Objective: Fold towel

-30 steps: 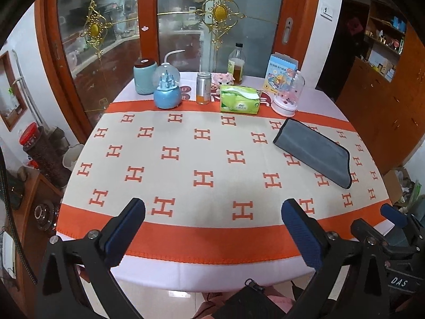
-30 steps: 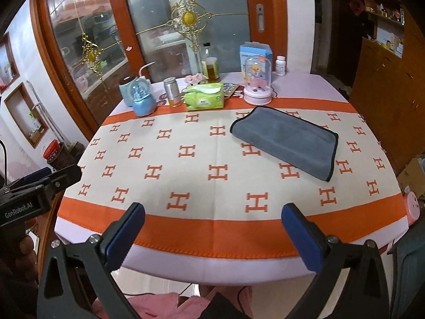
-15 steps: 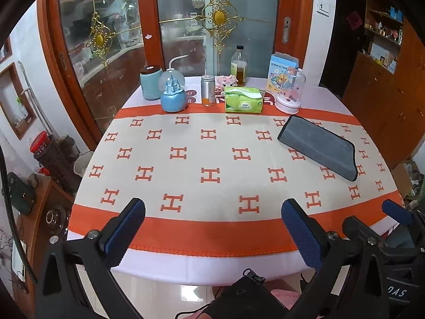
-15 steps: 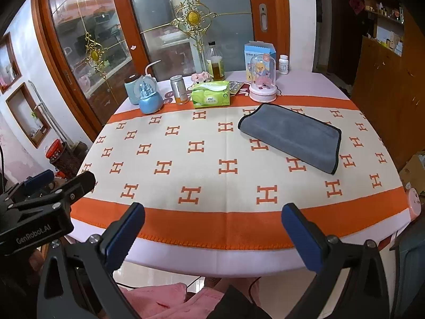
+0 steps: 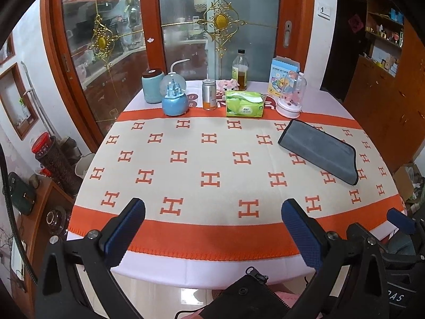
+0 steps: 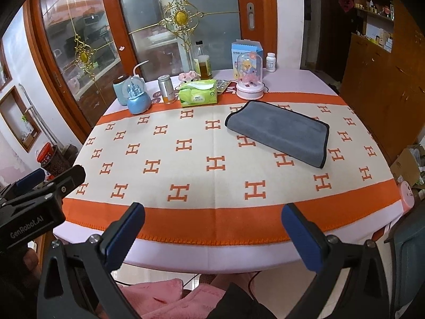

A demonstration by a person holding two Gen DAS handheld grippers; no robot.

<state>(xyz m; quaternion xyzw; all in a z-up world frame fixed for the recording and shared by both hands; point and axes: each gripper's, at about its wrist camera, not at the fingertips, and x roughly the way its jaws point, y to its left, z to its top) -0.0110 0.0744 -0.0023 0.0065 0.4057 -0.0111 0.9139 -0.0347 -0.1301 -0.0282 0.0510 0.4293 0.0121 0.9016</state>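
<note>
A grey towel lies folded flat on the right side of the table, on the orange-and-cream H-pattern tablecloth. It also shows in the right wrist view. My left gripper is open and empty, held off the table's near edge, far from the towel. My right gripper is open and empty too, also back from the near edge. The right gripper shows at the lower right of the left wrist view. The left gripper shows at the left of the right wrist view.
Along the table's far edge stand a teal canister, a blue snow globe, a metal can, a green tissue pack, a bottle, a glass-dome ornament and a blue box. Glass doors stand behind. Wooden cabinets stand to the right.
Both grippers have pulled back and up from the table, so more of it shows. Both stay open. The towel has not moved.
</note>
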